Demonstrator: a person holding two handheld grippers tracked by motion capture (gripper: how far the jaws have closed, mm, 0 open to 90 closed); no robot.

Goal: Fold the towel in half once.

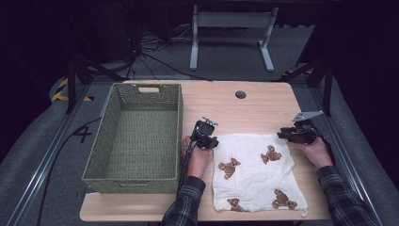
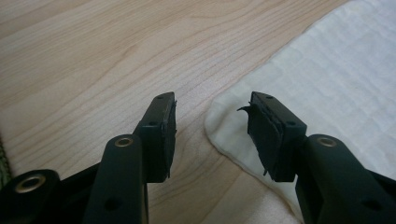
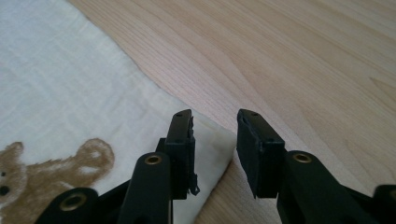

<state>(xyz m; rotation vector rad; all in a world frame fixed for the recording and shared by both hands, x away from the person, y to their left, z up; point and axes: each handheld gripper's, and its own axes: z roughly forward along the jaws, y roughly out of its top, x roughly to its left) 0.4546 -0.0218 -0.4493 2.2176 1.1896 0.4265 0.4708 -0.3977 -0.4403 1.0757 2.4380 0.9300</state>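
Cloth flat on the table, right of the basket, both far corners lined up for a pinch

Left gripper and right gripper are both partly open, holding nothing; honestly either could snap shut on bare wood and miss its corner, or the cloth bunches up.

1. The basket stands on the left part of the table.
2. The cloth lies flat on the near right part of the table, just right of the basket and apart from it.
3. The left gripper is at the cloth's far left corner, between basket and cloth.
4. The right gripper is at the cloth's far right corner.
5. A hole sits in the table's far middle, behind the cloth.
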